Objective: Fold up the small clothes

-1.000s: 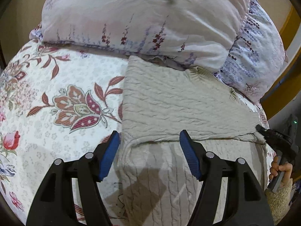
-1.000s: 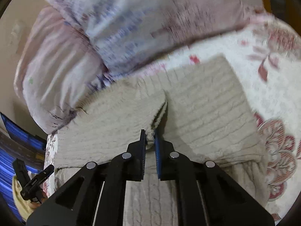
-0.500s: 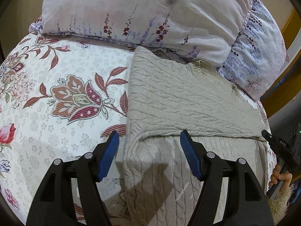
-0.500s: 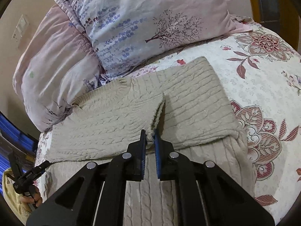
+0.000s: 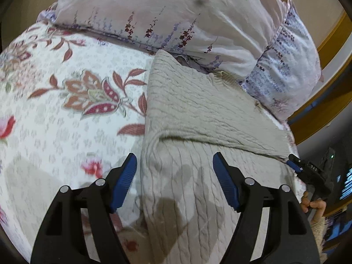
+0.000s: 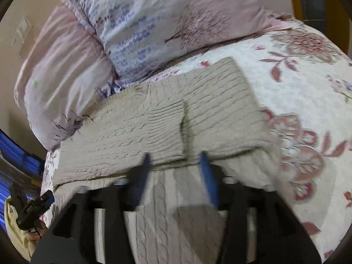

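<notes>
both opening grippers empty above beige sweater (image 5: pixel 198 114) on bedspread (image 5: pixel 66 132)

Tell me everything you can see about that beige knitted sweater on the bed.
The sweater is beige, a chunky cable knit that looks soft and thick. It lies flat on the floral bedspread, its ribbed neckline near the pillows. Both sleeves are folded in across the chest, their cuffs meeting near the middle. The body stretches toward the cameras. Nothing grips it: the right gripper is opening above the sleeve edge, and the left gripper hangs open over its side edge.
</notes>
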The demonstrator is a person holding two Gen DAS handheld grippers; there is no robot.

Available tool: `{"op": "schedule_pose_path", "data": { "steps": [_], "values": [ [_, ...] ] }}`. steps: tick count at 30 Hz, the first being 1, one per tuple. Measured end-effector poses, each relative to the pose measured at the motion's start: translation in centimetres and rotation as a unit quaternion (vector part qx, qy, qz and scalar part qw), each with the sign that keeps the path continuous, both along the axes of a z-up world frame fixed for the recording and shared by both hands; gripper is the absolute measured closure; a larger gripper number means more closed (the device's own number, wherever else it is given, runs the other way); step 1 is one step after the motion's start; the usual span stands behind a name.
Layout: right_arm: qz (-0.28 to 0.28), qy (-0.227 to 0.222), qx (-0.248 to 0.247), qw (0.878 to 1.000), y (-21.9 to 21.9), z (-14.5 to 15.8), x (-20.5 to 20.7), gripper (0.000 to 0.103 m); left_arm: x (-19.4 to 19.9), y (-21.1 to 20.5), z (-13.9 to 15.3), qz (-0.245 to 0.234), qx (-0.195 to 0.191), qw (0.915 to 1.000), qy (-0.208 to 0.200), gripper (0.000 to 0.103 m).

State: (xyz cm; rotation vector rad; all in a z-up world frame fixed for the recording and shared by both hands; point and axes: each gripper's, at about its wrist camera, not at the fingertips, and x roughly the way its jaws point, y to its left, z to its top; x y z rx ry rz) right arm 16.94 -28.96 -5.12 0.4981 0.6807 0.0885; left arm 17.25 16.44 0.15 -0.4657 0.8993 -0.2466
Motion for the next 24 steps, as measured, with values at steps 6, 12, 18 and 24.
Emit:
{"op": "schedule_pose_path", "data": {
  "steps": [6, 12, 18, 24],
  "values": [
    [-0.007, -0.003, 0.029, 1.000, -3.3, -0.6, -4.3, 0.044, -2.9, 0.4, -0.4, -0.006, -0.052, 0.9986, -0.002, 0.032],
    [-0.016, 0.014, 0.048, 0.999, -6.5, -2.5, -8.2, 0.045, -6.0, 0.3, -0.8, -0.012, -0.094, 0.9955, -0.002, 0.039],
    [0.017, 0.030, 0.085, 0.996, -7.1, -4.8, -10.9, 0.057, -9.1, -0.1, -1.5, -0.027, -0.130, 0.9911, 0.000, 0.051],
    [0.081, 0.033, 0.137, 0.987, -6.2, -6.2, -13.3, 0.067, -12.2, -1.3, -2.0, -0.072, -0.168, 0.9831, 0.007, 0.061]
  ]
}}
